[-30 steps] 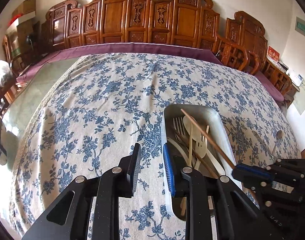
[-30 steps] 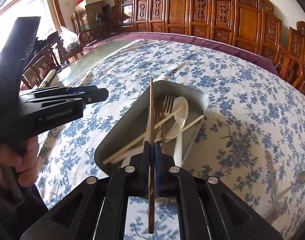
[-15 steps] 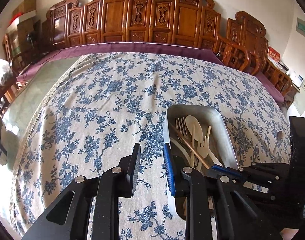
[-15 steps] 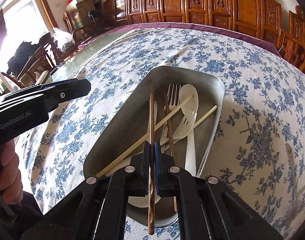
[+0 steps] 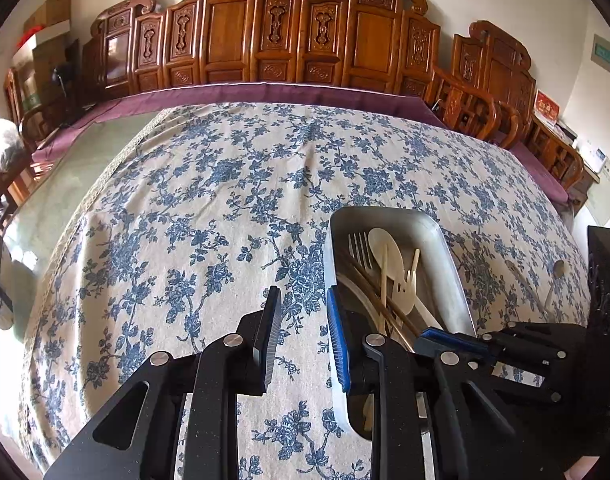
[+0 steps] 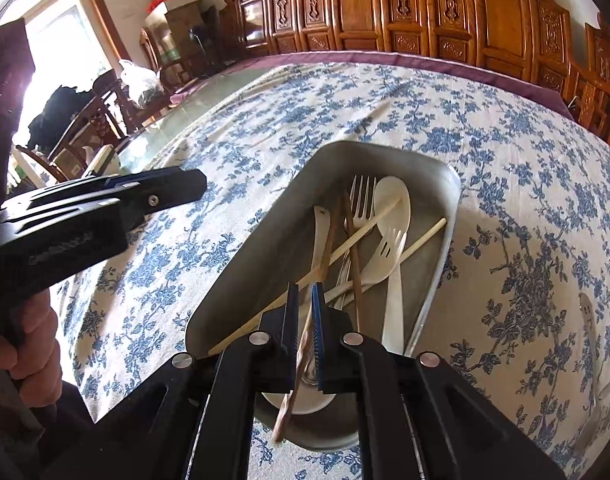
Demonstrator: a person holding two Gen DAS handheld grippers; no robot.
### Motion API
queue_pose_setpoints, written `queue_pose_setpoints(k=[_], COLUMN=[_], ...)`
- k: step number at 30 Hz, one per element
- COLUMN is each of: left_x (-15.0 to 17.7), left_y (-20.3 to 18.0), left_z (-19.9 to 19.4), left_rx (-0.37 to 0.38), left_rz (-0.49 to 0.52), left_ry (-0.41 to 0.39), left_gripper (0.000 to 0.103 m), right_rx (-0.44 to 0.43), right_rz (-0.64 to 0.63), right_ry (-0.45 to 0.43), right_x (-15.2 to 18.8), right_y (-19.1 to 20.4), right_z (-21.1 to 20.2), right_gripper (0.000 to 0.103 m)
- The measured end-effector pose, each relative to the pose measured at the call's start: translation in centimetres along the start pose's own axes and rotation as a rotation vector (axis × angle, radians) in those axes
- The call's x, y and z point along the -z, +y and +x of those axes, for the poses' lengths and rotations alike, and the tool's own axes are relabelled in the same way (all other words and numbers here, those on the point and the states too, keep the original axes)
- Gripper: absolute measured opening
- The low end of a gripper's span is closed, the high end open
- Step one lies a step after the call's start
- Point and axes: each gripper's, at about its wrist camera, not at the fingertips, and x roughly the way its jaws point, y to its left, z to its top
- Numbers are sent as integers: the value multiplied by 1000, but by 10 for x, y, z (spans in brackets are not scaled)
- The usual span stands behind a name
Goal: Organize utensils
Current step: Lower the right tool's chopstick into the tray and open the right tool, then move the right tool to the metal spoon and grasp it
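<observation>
A grey metal tray [image 6: 445,216] [image 5: 445,248] lies on the flowered tablecloth. It holds a metal fork [image 6: 363,196], a white spoon [image 6: 393,204], a white fork [image 6: 389,248], pale chopsticks [image 6: 361,232] and dark brown chopsticks. My right gripper [image 6: 304,296] hangs low over the tray's near end with its jaws parted a little. A dark brown chopstick [image 6: 301,344] lies loose and tilted between them. My left gripper [image 5: 303,300] is open and empty over the cloth just left of the tray.
A spoon [image 6: 589,320] lies on the cloth to the right of the tray; it also shows in the left wrist view [image 5: 555,276]. Carved wooden chairs [image 5: 297,36] line the table's far side. Bare glass tabletop [image 5: 65,184] lies at the left.
My right gripper dropped down into the tray and its jaws opened a little. The dark chopstick it gripped has slipped loose and tilted. The left gripper has stayed put.
</observation>
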Motion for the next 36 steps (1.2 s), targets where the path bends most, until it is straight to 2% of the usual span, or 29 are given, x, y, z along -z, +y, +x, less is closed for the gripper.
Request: queue_pose_setpoints(k=[5, 8, 11, 13, 15, 17, 21, 23, 28, 32, 36], left_x=[1, 2, 5, 6, 7, 9, 10, 12, 16, 23, 31], left_y=[-4, -8, -17, -22, -26, -30, -36, -37, -52, -75, -97], left_z=[-2, -4, -5, -5, -5, -5, -6, -7, -11, -13, -16], left_rx=[7, 12, 17, 23, 28, 28, 25, 31, 38, 35, 65], left_rz=[4, 11, 30, 38, 40, 43, 39, 21, 21, 66, 99], left_ry=[-3, -11, -15, -15, -21, -26, -39, -45, -64, -72, -71], left_gripper=[23, 34, 36, 43, 59, 68, 80, 83, 85, 87, 87], right_rx=[24, 57, 100, 129, 147, 170, 213, 236, 293, 336, 361], right_rz=[-32, -54, -71, -71, -64, -57, -48, -38, -11, 15, 51], right_ry=[-44, -72, -88, -94, -96, -98, -89, -78, -51, -27, -15], right_x=[4, 12, 23, 31, 38, 44, 56, 63, 78, 90, 101], right_y=[-7, -18, -32, -44, -55, -67, -91, -104, -133, -157, -179], right_z=[-26, -49, -71, -85, -97, -106, -122, -127, -138, -144, -146], right_gripper=[9, 9, 9, 9, 11, 12, 14, 24, 29, 40, 41])
